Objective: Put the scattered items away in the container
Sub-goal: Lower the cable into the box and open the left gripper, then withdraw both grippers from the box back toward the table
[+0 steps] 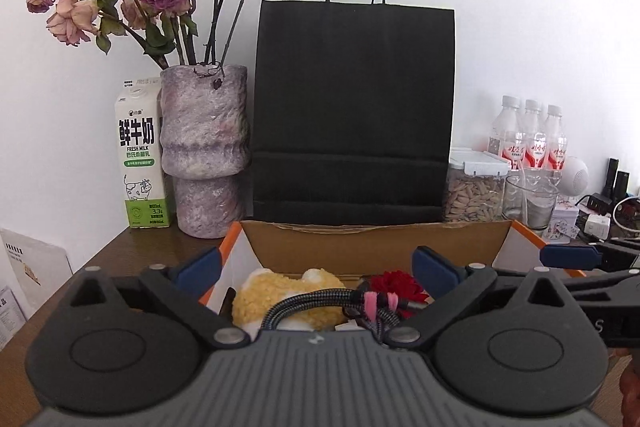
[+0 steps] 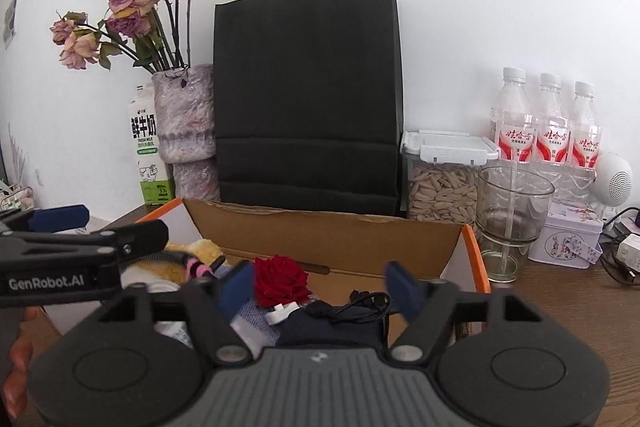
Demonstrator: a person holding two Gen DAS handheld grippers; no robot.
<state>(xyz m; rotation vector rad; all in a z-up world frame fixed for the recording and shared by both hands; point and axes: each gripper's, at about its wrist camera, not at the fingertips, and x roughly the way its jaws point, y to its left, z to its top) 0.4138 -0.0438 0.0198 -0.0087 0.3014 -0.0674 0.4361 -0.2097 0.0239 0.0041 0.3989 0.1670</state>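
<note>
An open cardboard box [image 1: 372, 239] with orange-edged flaps stands on the table in front of me. In it lie a yellow plush toy [image 1: 288, 291], a braided cable [image 1: 316, 301] tied with pink straps, and a red rose [image 2: 280, 279]. The right wrist view also shows a white plug [image 2: 282, 313] and a thin black cord [image 2: 360, 305] on dark cloth. My left gripper [image 1: 316, 269] hovers open over the box's left half, with nothing pressed between its pads. Over the right half my right gripper [image 2: 320, 289] is open too, beside the rose.
A tall black paper bag [image 1: 354, 107] stands right behind the box. To its left are a vase of dried roses [image 1: 202, 151] and a milk carton [image 1: 140, 155]. On the right are a seed jar [image 2: 442, 183], a glass [image 2: 510, 223], three water bottles [image 2: 548, 131] and a tin [image 2: 568, 239].
</note>
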